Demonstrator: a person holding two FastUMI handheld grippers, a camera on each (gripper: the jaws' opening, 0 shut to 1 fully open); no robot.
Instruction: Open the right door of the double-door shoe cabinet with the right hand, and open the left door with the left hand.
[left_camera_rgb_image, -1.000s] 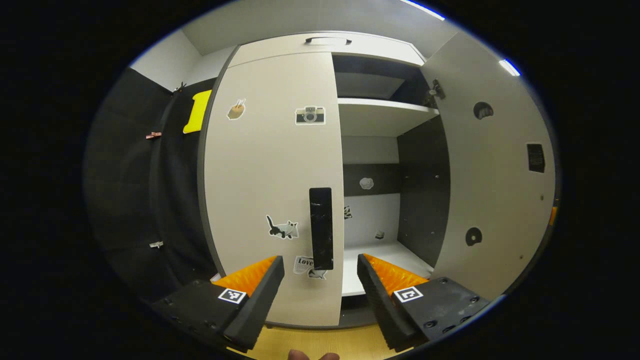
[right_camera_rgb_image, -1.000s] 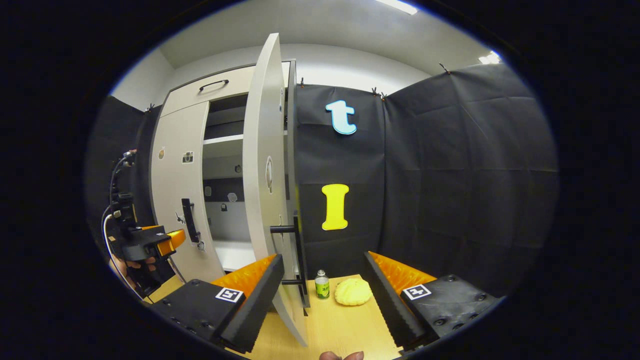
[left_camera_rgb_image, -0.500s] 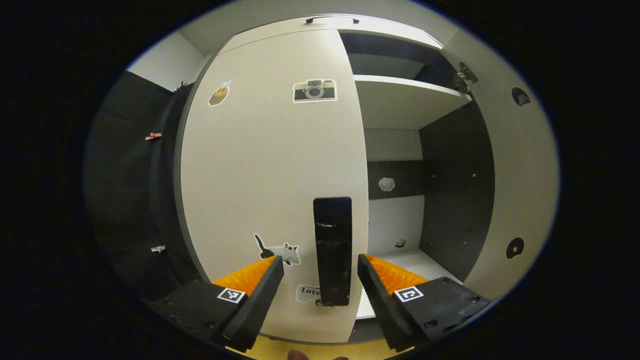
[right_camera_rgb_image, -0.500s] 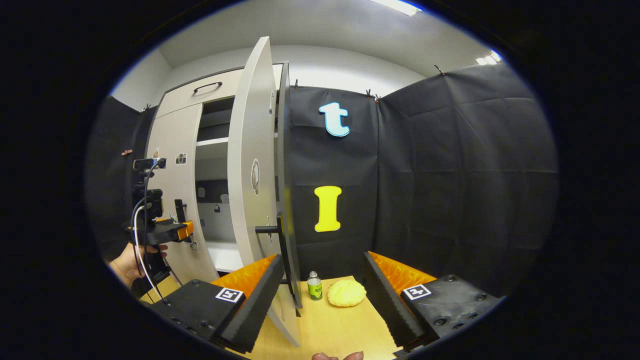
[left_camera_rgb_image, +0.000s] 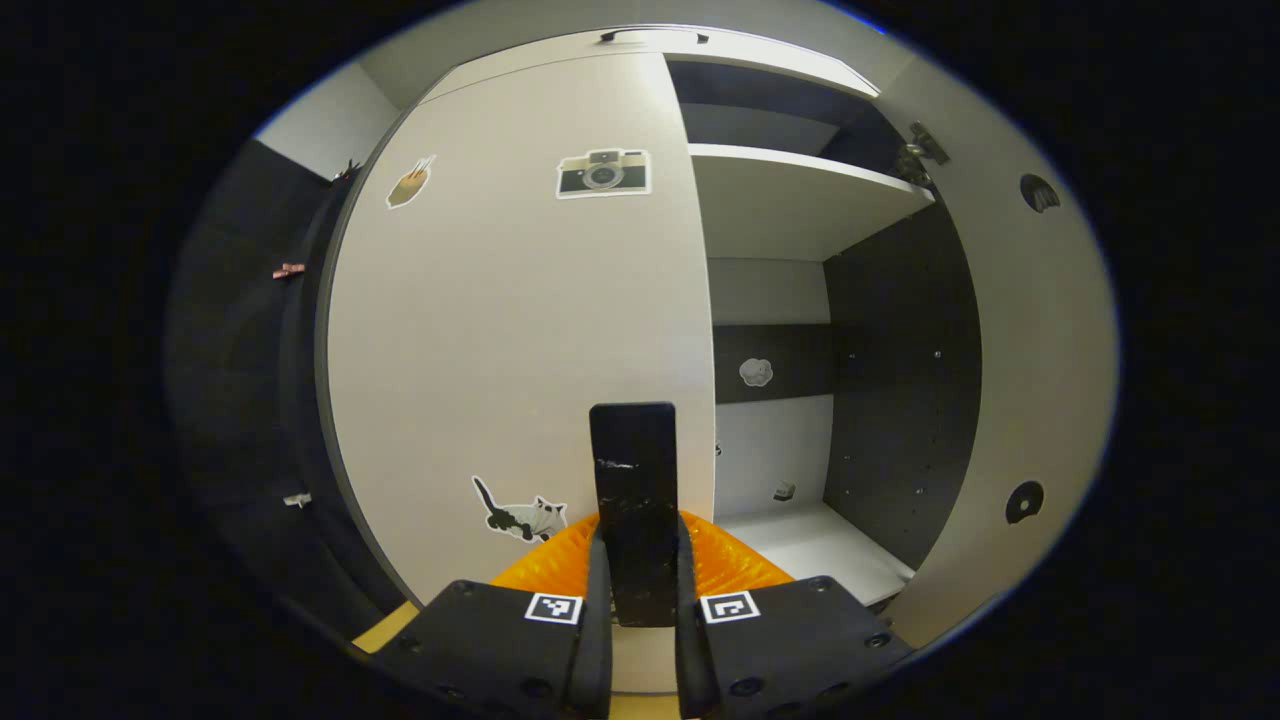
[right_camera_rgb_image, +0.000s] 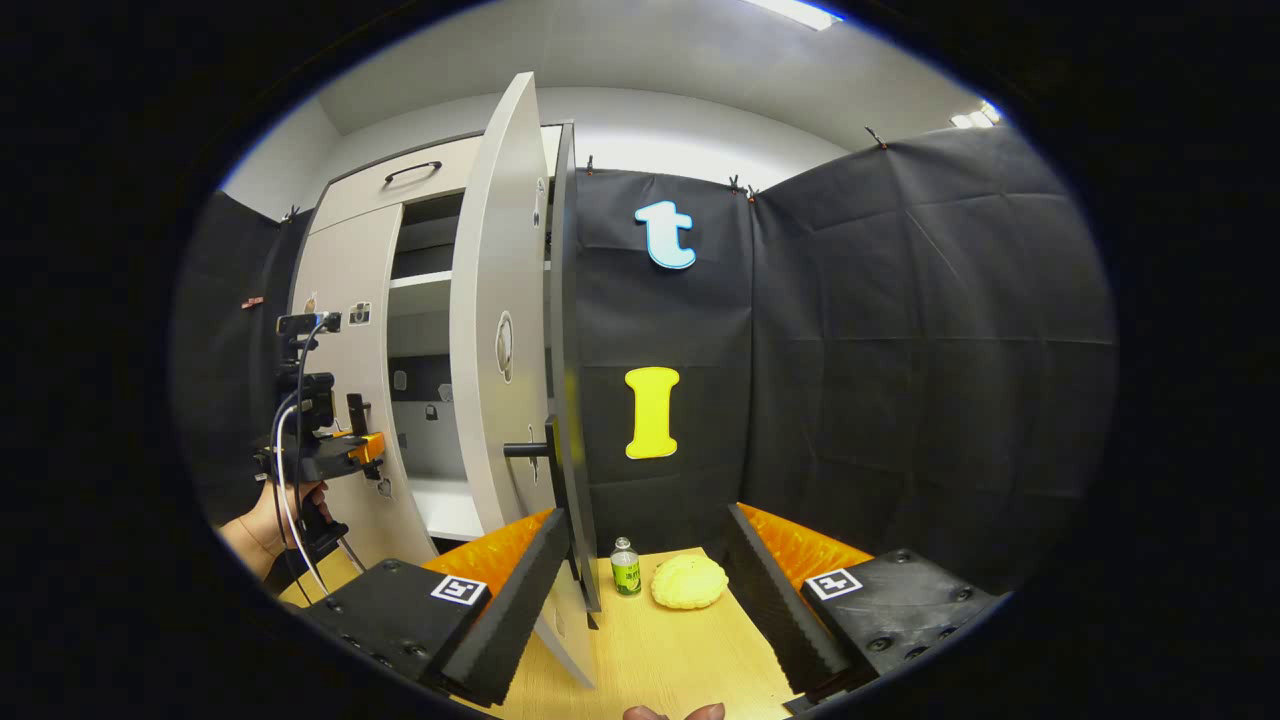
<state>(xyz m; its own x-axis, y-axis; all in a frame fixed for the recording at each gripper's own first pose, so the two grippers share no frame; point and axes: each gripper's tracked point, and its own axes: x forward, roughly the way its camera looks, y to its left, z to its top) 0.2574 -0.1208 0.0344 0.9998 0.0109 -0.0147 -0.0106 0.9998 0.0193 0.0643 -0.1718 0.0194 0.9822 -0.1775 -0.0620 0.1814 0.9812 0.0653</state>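
At left door (left_camera_rgb_image: 510, 330), left gripper (left_camera_rgb_image: 636, 560) clamps handle (left_camera_rgb_image: 632, 480); right gripper (right_camera_rgb_image: 640, 590) jaws apart, right door (right_camera_rgb_image: 500, 380) open.

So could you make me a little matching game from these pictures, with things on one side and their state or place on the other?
Things:
1. left cabinet door
2. right cabinet door
3. left gripper
4. small green-labelled bottle

States or places:
A. swung wide open
B. standing on the wooden table, beside a yellow bun-shaped object
C. closed flat, with stickers on it
D. clamped on a black vertical door handle

Pairs: 1-C, 2-A, 3-D, 4-B
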